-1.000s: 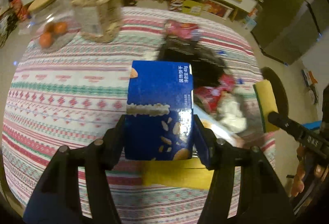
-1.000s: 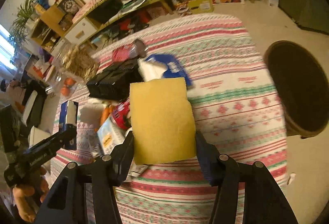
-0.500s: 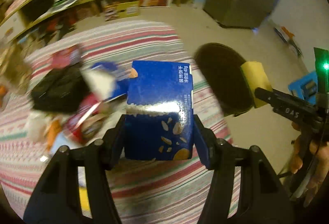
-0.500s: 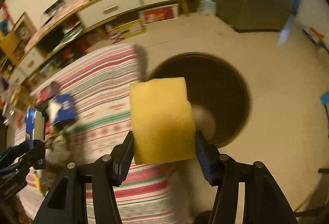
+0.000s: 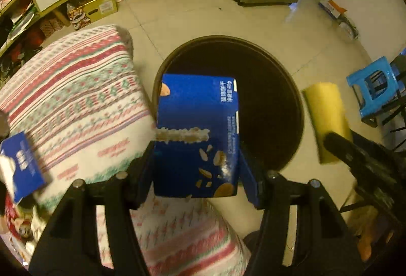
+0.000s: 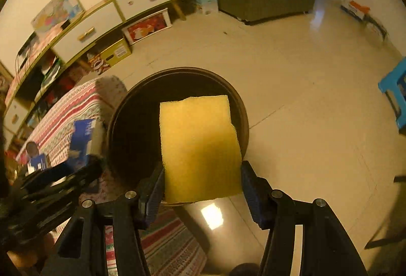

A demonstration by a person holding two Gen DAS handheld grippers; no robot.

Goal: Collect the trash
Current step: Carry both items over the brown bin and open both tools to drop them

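My left gripper [image 5: 196,169] is shut on a blue snack box [image 5: 198,134], which hangs over the near left rim of a round dark bin [image 5: 279,103] on the floor. My right gripper [image 6: 201,182] is shut on a yellow sponge [image 6: 200,146], held above the same dark bin [image 6: 132,129]. In the left wrist view the yellow sponge [image 5: 327,116] shows at the right, just outside the bin's rim, in the other gripper. In the right wrist view the blue box [image 6: 85,139] appears at the left, beside the bin.
A table with a striped red, green and white cloth [image 5: 76,88] stands left of the bin, with a blue packet [image 5: 20,167] and other wrappers at its left edge. A blue plastic stool [image 5: 375,86] stands to the right. Low drawers [image 6: 142,7] line the far wall.
Both grippers swung right, off the cluttered table and over the dark bin. The box and the sponge stayed gripped. The table now lies at the left of both views.
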